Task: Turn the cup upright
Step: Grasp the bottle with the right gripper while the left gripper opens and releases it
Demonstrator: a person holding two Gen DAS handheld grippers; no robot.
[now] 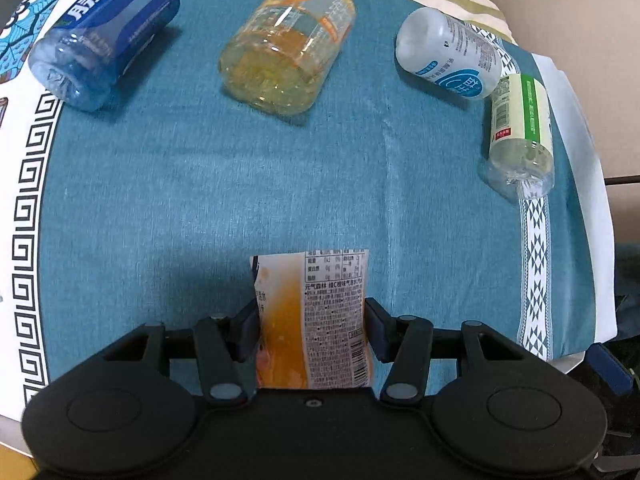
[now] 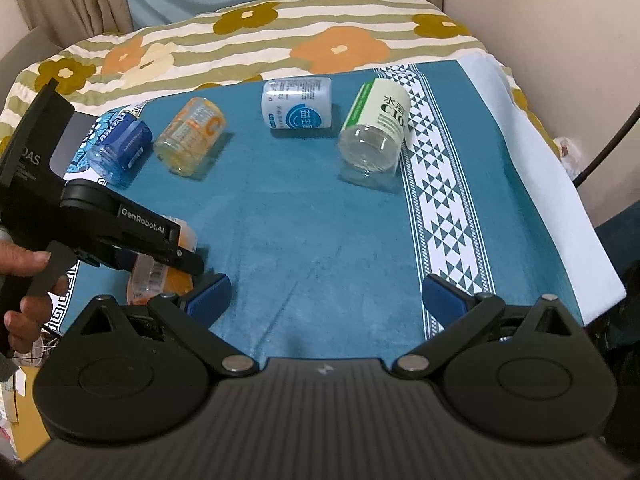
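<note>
Thin clear plastic, orange-printed label: the cup (image 1: pixel 312 320) I hold looks like a cut-down drink bottle, so I judge it light, a little springy and easy to dent. The film label is probably slick. The best hold is across the labelled mid-wall, where the pads get a flat bite, not at the cut rim.

My left gripper (image 1: pixel 312 326) is closed on that cup, pads pressed to either side of its wall, jaws narrowed to the cup's width. The cup lies straight ahead between my fingers, sticking out beyond the tips over the teal cloth (image 1: pixel 240 184). I cannot tell whether it touches the cloth, nor which end is the mouth.

My right gripper (image 2: pixel 324 298) is spread wide and holds nothing, only cloth between its blue pads (image 2: pixel 210 292). It hangs to the right of the left one.

Beyond my left fingertips four more cups lie on their sides (none touched): blue (image 1: pixel 104 36) far left, yellow (image 1: pixel 286 46) ahead, white (image 1: pixel 450 58) and green-labelled (image 1: pixel 520 132) to the right, those two close together.
</note>
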